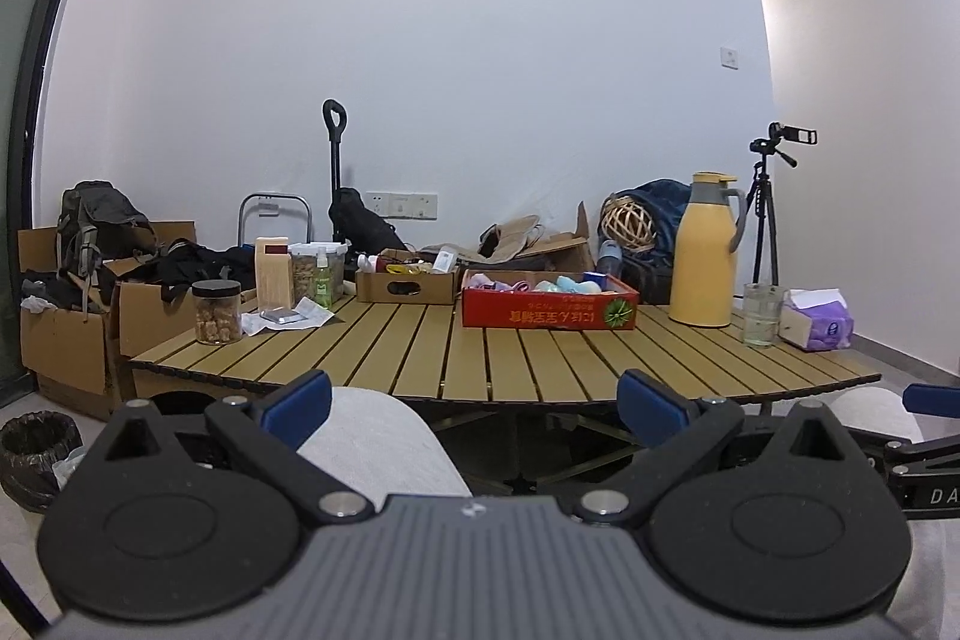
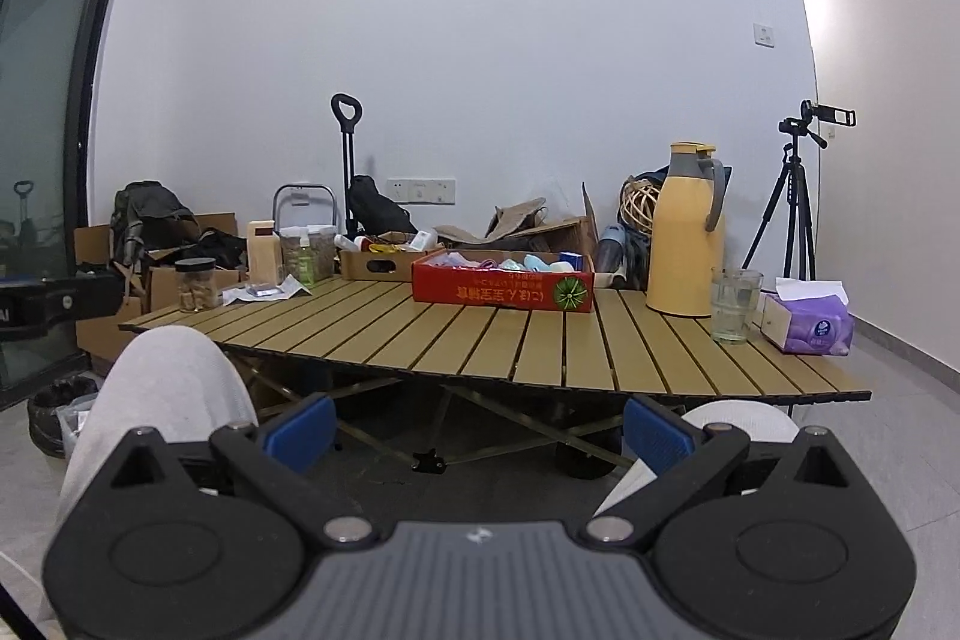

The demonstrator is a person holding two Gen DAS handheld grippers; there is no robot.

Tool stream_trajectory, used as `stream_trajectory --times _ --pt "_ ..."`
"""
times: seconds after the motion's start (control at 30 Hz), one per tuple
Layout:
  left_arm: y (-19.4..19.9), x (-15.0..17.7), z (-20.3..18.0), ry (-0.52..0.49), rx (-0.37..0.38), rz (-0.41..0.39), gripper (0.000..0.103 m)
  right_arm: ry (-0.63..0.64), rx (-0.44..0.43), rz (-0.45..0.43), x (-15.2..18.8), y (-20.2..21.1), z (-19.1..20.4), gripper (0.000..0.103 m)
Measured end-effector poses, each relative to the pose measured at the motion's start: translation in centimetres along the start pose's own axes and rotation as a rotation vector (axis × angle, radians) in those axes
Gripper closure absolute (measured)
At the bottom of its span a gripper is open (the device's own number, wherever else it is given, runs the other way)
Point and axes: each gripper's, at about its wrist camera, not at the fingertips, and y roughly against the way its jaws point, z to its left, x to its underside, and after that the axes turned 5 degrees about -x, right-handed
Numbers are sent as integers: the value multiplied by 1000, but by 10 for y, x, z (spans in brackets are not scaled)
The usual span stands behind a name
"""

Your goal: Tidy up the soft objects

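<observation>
A red cardboard box [image 1: 549, 309] [image 2: 503, 291] holding several pastel soft items sits at the back middle of the slatted wooden table [image 1: 420, 352] [image 2: 540, 346]. My left gripper [image 1: 474, 403] hangs open before the table's near edge, above a person's grey-clad knee [image 1: 384, 442], with nothing between its blue fingers. My right gripper [image 2: 477, 430] is also wide open and empty, low in front of the table, between two grey knees [image 2: 168, 388]. Both grippers are well short of the red box.
On the table stand a yellow thermos jug [image 1: 705, 250] [image 2: 684, 232], a glass [image 1: 763, 314] [image 2: 733, 305], a purple tissue pack [image 1: 819, 319] [image 2: 810, 322], a brown box [image 1: 407, 280], jars [image 1: 217, 311] and papers. Cardboard boxes, bags, a tripod [image 2: 795, 196] and a bin [image 1: 36, 451] surround it.
</observation>
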Motion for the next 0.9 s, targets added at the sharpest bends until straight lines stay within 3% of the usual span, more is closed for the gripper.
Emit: stream_trajectory --times 0.33,0.9 --pt "23 2 0 3 15 -29 0 16 -12 -24 0 21 10 0" --pt "26 3 0 3 18 -35 0 19 -18 -20 1 23 11 0"
